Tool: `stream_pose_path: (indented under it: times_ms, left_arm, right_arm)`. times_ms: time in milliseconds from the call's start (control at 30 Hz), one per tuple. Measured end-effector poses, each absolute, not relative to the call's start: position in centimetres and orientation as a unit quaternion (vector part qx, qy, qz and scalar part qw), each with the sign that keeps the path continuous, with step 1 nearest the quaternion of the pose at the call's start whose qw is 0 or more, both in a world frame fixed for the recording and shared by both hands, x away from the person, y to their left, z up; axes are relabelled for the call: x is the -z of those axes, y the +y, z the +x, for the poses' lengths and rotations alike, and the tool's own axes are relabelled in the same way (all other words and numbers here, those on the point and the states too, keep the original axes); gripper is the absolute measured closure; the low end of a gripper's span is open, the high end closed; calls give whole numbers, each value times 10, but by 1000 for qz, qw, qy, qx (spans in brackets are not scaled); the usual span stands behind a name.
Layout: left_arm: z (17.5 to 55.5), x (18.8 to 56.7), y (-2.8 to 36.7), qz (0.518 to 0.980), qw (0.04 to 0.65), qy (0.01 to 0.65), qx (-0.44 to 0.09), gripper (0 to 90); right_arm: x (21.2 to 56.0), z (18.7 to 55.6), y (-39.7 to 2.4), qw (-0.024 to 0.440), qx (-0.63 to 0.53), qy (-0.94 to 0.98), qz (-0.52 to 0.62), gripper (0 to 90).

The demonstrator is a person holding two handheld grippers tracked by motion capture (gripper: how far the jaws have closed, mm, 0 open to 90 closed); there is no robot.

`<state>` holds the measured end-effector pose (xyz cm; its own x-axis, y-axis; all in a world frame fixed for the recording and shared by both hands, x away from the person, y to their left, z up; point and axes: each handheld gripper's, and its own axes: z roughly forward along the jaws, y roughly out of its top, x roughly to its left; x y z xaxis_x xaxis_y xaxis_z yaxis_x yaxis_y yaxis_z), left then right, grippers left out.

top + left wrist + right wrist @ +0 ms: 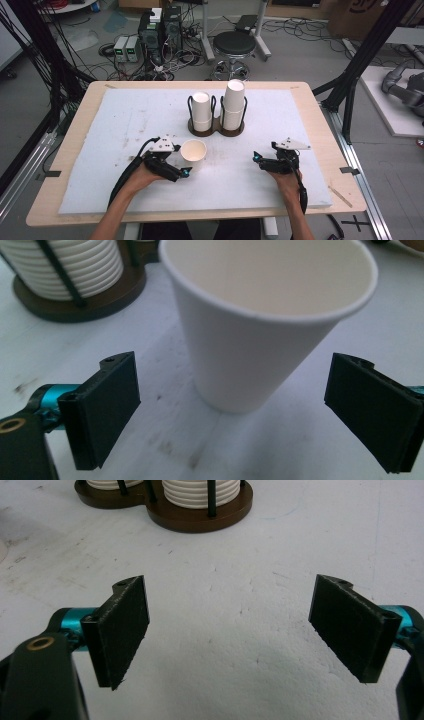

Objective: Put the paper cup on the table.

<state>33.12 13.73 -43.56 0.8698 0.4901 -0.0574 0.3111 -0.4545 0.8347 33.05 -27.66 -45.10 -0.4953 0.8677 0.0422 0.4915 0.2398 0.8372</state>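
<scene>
Left gripper (186,172) fingers (107,407) wide apart, nothing clamped. Single paper cup (260,325) stands upright ahead of them, centred on the gap; in the left gripper view both pads are clear of its wall, daylight on each side. Cup sits on its narrow base, mouth up, inside looks empty.

From the high view the same paper cup (193,151) is on the white mat (100,165), just beside the left gripper's tips, on the near-left side of the mat. Left hand (145,175) wraps the gripper body, cable trailing back along the forearm.

Right gripper (257,159) fingers (122,630) also wide, nothing between them, bare mat below. It hovers low over the near-right part of the mat, well apart from the cup. Right hand (287,177) behind it, grey three-cornered plate on top.

Further out: brown two-well cup holder (216,127) with black wire posts, mid-mat toward the far edge. Each well carries a stack of white cups (202,111); right stack (233,104) is the taller. Both gripper views catch the holder's base and ribbed stack bottoms at the top of the frame.

Mat covers most of the wooden desk (75,130). Beyond the desk: black stool (234,46), computer towers (160,27), loose cables on the floor.
</scene>
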Motion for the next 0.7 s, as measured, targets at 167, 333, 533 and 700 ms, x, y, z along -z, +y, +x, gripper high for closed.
stream_pose_path:
  times_ms: [167, 333, 533, 700]
  left_arm:
    - [324, 436, 160, 841, 470, 249, -102, 75]
    - [319, 436, 182, 836, 468, 264, -112, 75]
    - [312, 433, 214, 814, 484, 295, -125, 75]
    - [307, 435, 240, 798, 489, 320, -145, 75]
  right_arm:
    - [451, 331, -277, 224, -421, 755, 450, 168]
    - [451, 331, -276, 227, -420, 755, 449, 168]
    - [451, 331, -276, 223, -418, 756, 452, 168]
    - [451, 330, -276, 227, -420, 755, 451, 168]
